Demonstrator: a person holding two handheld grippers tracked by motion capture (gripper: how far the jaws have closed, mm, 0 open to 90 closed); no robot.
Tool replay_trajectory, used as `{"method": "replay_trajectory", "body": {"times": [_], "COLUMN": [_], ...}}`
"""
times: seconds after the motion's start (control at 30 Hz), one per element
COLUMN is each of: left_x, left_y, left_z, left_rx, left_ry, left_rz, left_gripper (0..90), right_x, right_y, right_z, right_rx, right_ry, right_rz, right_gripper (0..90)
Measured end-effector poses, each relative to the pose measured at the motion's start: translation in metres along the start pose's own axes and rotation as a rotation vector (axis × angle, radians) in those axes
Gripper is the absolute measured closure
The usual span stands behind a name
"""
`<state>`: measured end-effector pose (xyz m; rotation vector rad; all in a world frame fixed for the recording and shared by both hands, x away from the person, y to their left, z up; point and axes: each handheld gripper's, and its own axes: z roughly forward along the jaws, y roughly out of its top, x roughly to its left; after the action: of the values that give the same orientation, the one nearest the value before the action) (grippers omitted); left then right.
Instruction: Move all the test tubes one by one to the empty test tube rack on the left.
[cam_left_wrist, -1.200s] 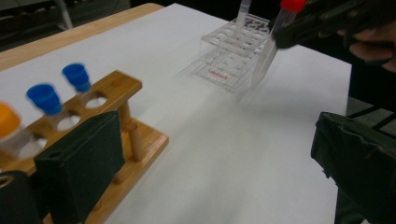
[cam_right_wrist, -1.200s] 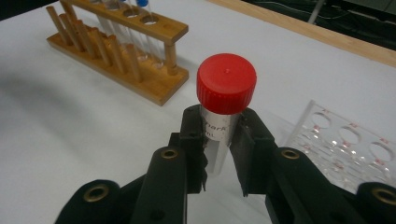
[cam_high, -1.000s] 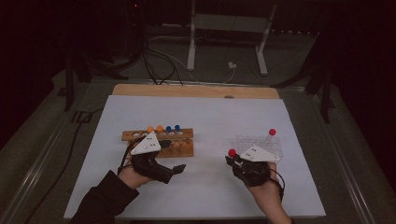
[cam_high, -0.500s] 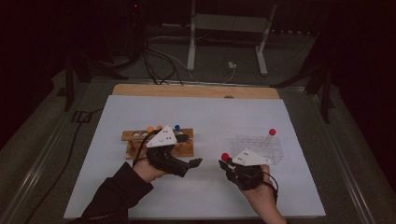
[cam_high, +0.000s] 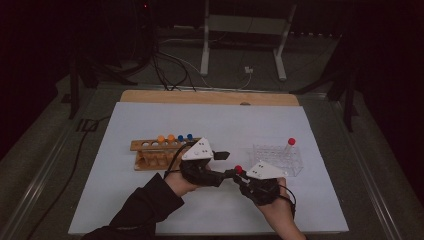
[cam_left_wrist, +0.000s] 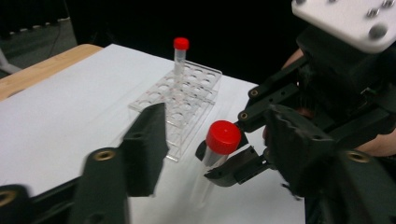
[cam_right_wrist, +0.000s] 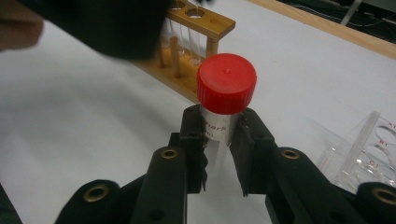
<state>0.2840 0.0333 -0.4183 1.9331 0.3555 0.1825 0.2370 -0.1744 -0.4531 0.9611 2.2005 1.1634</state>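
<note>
A clear tube with a red cap (cam_right_wrist: 226, 83) stands upright in my right gripper (cam_right_wrist: 222, 135), which is shut on it just below the cap. In the high view this tube (cam_high: 238, 169) is at the table's front middle, between both hands. My left gripper (cam_left_wrist: 219, 135) has come up from the left and its jaws have just been closing. The red cap (cam_left_wrist: 223, 137) sits between them, with a gap still showing on each side. The right gripper (cam_left_wrist: 224, 161) holds the tube from the far side.
A clear plastic rack (cam_high: 277, 159) at the right holds one red-capped tube (cam_high: 290, 145). A wooden rack (cam_high: 160, 152) at the left carries orange-capped and blue-capped tubes. White paper (cam_high: 150, 210) covers the table and a wooden strip (cam_high: 210, 96) runs along its far edge.
My left gripper has moved right from the wooden rack to the held tube, and its jaws have narrowed around the cap. The right gripper has stayed nearly still.
</note>
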Motion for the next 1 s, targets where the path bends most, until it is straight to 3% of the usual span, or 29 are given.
{"method": "replay_trajectory", "body": {"times": [0.13,0.37,0.7,0.8,1.0], "left_x": [-0.002,-0.004,-0.003,-0.001,0.005], "left_y": [-0.002,-0.002,0.000,0.001,0.003], "left_z": [0.009,0.021,0.018,0.013,-0.009], "left_rx": [0.010,0.041,0.044,0.039,0.021], "left_ry": [-0.020,-0.014,0.002,0.022,0.074], "left_rz": [0.016,0.053,0.061,0.063,0.066], "left_gripper": [52.6,69.3,72.2,72.2,72.3], "right_x": [0.001,0.002,0.001,-0.001,-0.008], "right_y": [0.000,0.001,0.001,0.000,0.002], "right_z": [0.000,-0.001,0.000,0.000,-0.006], "right_rx": [0.000,-0.003,-0.019,-0.022,-0.049], "right_ry": [0.009,0.014,0.022,0.032,0.005], "right_rz": [-0.001,-0.001,0.010,0.021,0.040], "right_gripper": [74.8,74.8,73.3,54.4,30.1]}}
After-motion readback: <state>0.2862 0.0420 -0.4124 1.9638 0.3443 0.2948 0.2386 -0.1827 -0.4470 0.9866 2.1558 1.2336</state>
